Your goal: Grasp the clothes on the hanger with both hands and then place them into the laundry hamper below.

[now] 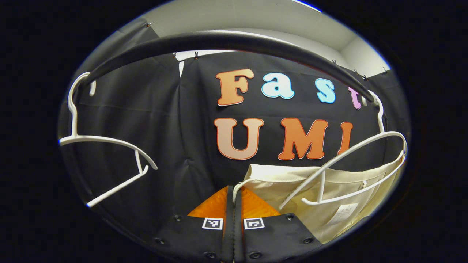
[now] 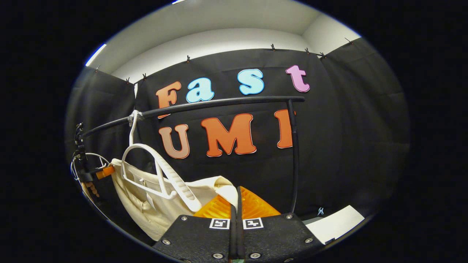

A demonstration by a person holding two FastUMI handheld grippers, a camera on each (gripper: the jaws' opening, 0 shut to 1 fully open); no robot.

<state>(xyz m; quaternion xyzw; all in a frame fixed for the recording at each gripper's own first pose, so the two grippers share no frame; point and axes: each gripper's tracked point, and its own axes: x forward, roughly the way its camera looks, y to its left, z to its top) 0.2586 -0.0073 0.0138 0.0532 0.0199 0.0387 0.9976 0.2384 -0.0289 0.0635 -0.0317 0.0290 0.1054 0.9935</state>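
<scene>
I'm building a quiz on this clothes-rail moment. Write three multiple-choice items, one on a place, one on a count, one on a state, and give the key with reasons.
1. In the left gripper view, where does the cream garment sit?
A. beside the right-hand hanger
B. on the left-hand hanger
C. draped over the rail

2. How many white hangers hang from the rail in the left gripper view?
A. one
B. two
C. four

3. How does the right gripper stand?
A. wide open
B. shut on an edge of the garment
C. shut on the rail

Key: 1 A, the cloth lies behind that hanger; the other one is bare. 2 B, one hangs at each end of the rail. 3 B, its fingers meet with the cream cloth pinched between them.
</scene>
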